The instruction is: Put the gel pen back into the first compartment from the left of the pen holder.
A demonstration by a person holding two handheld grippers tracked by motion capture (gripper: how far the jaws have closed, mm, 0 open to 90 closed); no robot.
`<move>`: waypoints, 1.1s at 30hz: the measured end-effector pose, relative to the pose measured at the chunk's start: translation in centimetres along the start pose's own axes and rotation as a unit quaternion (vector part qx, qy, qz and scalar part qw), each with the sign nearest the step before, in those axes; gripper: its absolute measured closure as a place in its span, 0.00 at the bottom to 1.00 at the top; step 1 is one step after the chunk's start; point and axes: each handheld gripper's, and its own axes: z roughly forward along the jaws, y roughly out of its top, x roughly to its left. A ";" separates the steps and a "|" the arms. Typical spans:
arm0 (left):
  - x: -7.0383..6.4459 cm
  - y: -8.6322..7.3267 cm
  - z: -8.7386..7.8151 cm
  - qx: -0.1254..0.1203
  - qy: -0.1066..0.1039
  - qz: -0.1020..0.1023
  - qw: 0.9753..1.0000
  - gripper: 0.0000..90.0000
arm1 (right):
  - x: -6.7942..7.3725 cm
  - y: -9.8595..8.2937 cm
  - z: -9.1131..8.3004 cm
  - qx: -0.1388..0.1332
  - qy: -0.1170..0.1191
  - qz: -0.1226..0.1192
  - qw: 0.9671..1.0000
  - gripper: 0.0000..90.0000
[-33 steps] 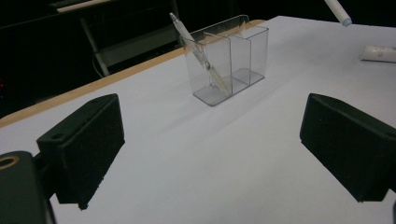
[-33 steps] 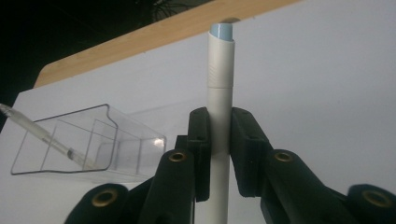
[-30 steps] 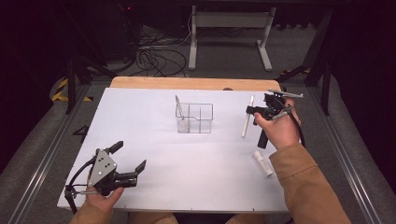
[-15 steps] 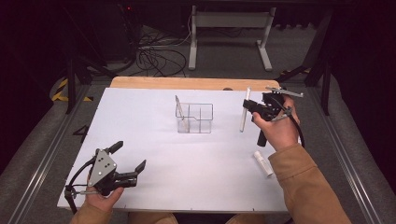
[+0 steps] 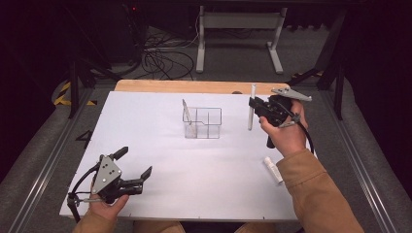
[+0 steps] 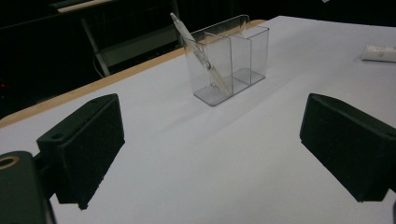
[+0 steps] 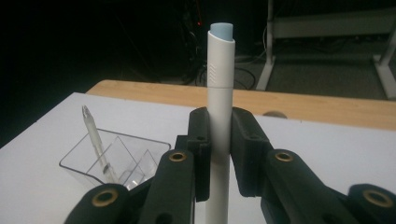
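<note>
Holder (image 5: pixel 203 123) mid-table w/ 1 pen (image 5: pixel 188 118) in its left compartment; marker (image 5: pixel 272 169) lies near right edge.

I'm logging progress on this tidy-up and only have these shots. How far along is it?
Done: one clear pen leans in the clear organizer. In hand: the right gripper clamps a white marker upright, to the organizer's right and above the table. Left: a white tube lies on the table. The left gripper sits open, holding nothing.

Cables (image 5: pixel 163 56) are sprawling over the floor at the top, with a grey stand (image 5: pixel 238 34) sitting just right of them.
</note>
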 end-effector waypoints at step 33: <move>0.1 0.0 -0.1 -0.001 0.000 -0.001 1.000 0.08 | 5.3 0.7 3.9 -0.057 0.087 -0.020 0.994 0.88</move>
